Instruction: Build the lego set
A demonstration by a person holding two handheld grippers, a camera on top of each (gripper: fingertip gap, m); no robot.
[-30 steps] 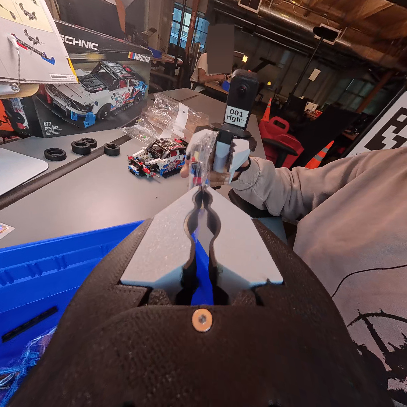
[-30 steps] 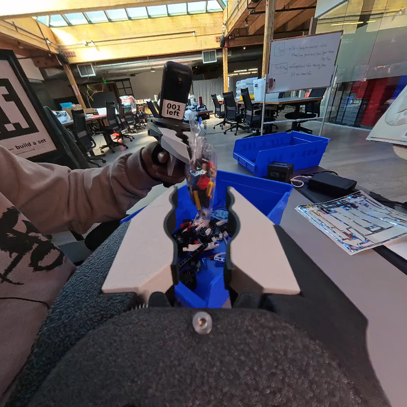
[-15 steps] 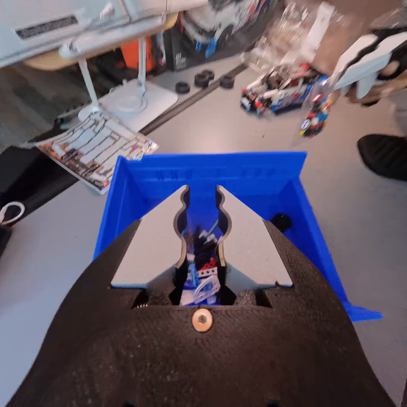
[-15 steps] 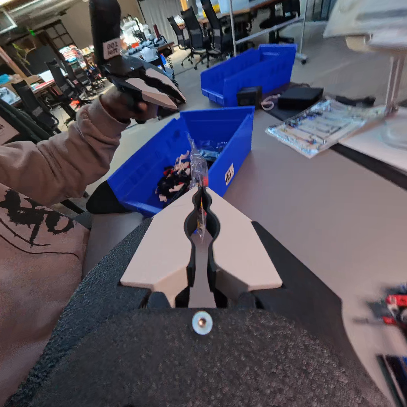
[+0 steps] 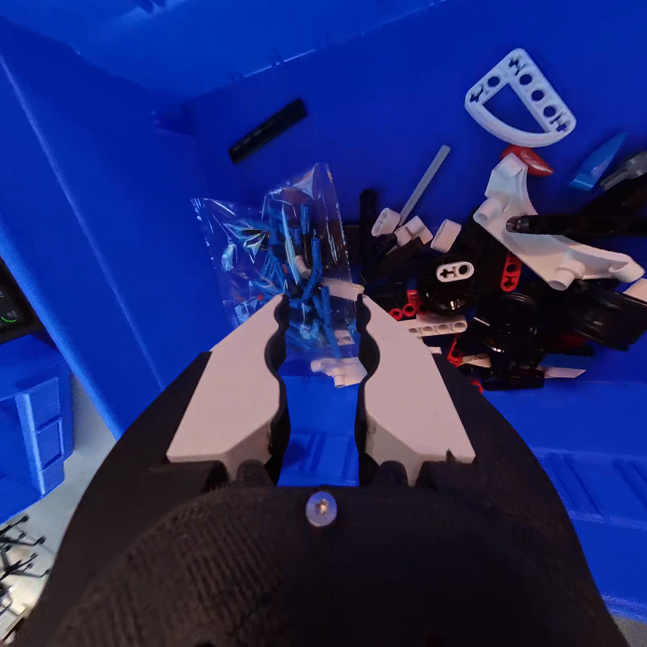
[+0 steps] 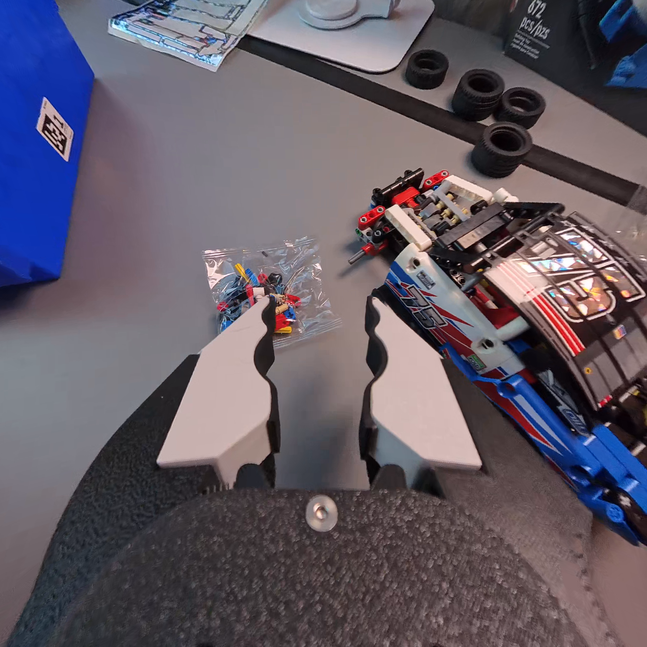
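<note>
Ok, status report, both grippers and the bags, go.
Left gripper open over bag of blue pins in bin. Right gripper open, small bag on table. Nothing blocking.

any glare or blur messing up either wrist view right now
Left wrist view: the blue bin fills the frame with a blue cast, and the clear bag of blue pins throws bright reflections. Right wrist view: the car model's windshield glints, the near blue side smears, and the sticker sheet shines.
</note>
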